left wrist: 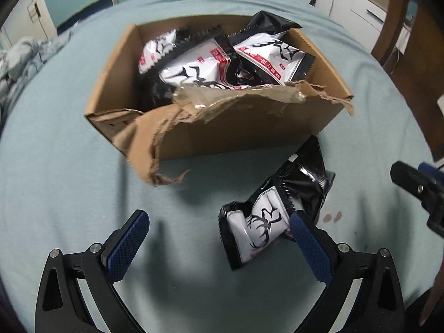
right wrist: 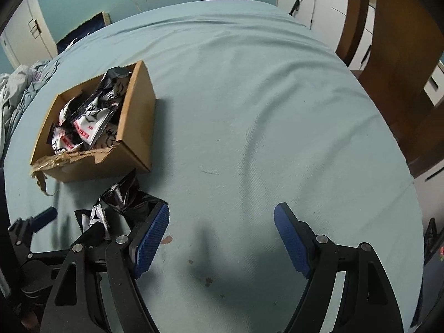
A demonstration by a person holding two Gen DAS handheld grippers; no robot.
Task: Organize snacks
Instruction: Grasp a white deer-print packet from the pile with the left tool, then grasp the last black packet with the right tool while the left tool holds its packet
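Observation:
A torn cardboard box (left wrist: 249, 127) on the light blue sheet holds several black-and-white snack packets (left wrist: 194, 69). It also shows in the right wrist view (right wrist: 136, 127). Two loose packets lie in front of it: a white-faced one (left wrist: 258, 230) and a black one (left wrist: 305, 177) behind it, seen too in the right wrist view (right wrist: 125, 199). My left gripper (left wrist: 219, 222) is open above the sheet, its right finger beside the white-faced packet. My right gripper (right wrist: 222, 216) is open and empty over bare sheet, right of the packets.
Crumpled bedding (left wrist: 19, 63) lies at the far left. White cabinets (right wrist: 310, 2) and a brown wooden frame (right wrist: 394, 55) stand at the right. Small dark stains (right wrist: 206, 280) mark the sheet near me.

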